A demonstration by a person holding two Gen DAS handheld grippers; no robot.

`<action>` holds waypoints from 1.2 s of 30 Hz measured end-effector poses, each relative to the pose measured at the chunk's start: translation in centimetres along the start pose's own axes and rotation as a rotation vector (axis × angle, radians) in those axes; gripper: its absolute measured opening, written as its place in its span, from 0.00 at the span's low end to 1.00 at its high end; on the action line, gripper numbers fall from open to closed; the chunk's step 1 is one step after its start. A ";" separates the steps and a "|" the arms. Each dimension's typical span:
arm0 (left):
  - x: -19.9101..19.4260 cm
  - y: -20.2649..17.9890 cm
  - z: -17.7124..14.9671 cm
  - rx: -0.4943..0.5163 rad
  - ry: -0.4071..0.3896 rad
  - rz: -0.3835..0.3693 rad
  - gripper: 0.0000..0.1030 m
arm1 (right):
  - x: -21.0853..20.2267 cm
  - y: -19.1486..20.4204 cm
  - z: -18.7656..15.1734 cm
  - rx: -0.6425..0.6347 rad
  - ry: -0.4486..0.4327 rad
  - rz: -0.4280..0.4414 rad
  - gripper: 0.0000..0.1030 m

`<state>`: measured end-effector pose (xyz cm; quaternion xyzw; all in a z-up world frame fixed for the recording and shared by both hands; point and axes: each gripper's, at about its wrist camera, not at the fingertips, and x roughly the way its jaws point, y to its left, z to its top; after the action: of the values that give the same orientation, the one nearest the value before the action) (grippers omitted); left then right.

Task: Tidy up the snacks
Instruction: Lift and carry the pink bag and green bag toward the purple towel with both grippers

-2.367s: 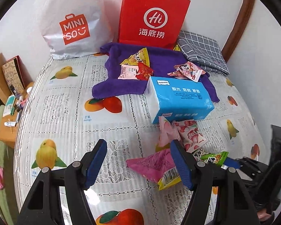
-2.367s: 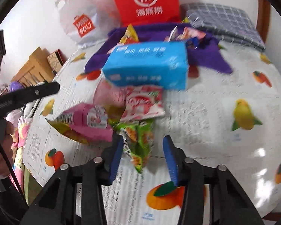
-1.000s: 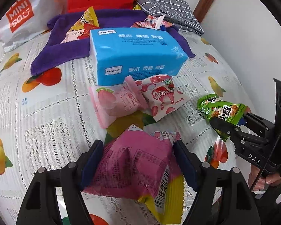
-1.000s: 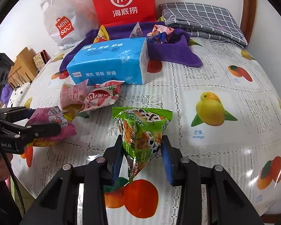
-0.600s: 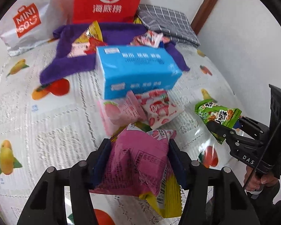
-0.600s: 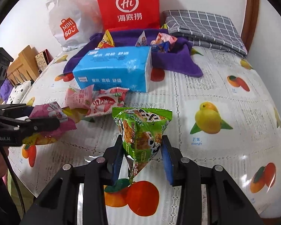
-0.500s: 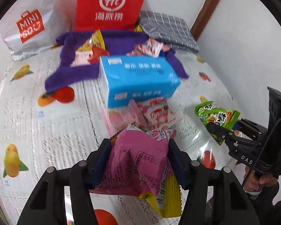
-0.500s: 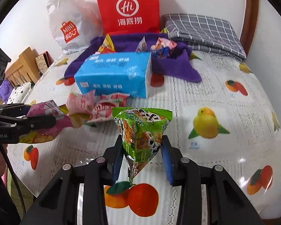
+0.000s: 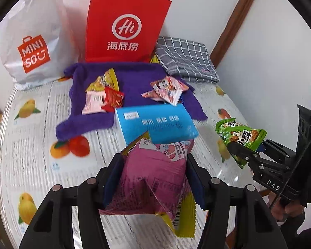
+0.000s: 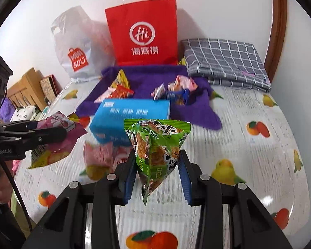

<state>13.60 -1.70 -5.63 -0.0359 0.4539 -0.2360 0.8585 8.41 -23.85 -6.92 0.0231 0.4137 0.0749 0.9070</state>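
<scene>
Left wrist view. The left tongs (image 9: 153,178) are closing, their blue pads pressed on both sides of a crinkled pink-and-yellow foil snack packet (image 9: 153,178) held above the desk (image 9: 31,155), which wears a white lace-pattern cloth printed with fruit. Just beyond the packet lies a blue rectangular tissue pack (image 9: 155,125) with white characters, blurred here. Behind it a purple towel (image 9: 132,83) carries two small heaps of wrapped snacks (image 9: 103,95). At the back stand a red paper bag (image 9: 124,27) printed "Hi" above three Chinese characters, and a white plastic bag (image 9: 33,41) marked "MINISO"; a folded grey checked cloth (image 9: 184,62) lies at the right. The right tongs (image 9: 244,145), lettered "DAS", enter from the right.

Right wrist view. The right tongs (image 10: 157,170) stand narrow, clamped on a green triangular snack pouch (image 10: 157,147) raised over the desk. The tissue pack (image 10: 130,116) sits directly beyond, partly hidden by the pouch. Pink wrapped snacks (image 10: 99,153) lie on the desk beside it. The left tongs (image 10: 51,134) enter from the left with the pink packet (image 10: 60,137).
</scene>
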 end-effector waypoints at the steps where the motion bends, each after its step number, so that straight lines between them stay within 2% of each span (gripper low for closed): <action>1: 0.1 0.2 0.4 -0.004 0.000 -0.002 0.54 | 0.1 0.0 0.5 0.001 -0.004 0.000 0.37; 8: 1.4 1.3 2.2 -0.018 0.008 -0.013 0.50 | 1.2 0.0 3.0 0.004 -0.023 0.001 0.37; 17: 1.5 1.9 3.0 -0.045 -0.004 -0.027 0.48 | 1.9 0.3 3.7 -0.006 -0.022 0.007 0.37; 36: 1.0 1.2 7.0 -0.021 -0.059 0.031 0.48 | 2.2 0.6 8.0 -0.021 -0.078 0.030 0.37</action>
<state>20.10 -2.17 -2.57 -0.0447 0.4312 -0.2166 0.8748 15.73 -22.76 -3.24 0.0227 0.3771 0.0917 0.9214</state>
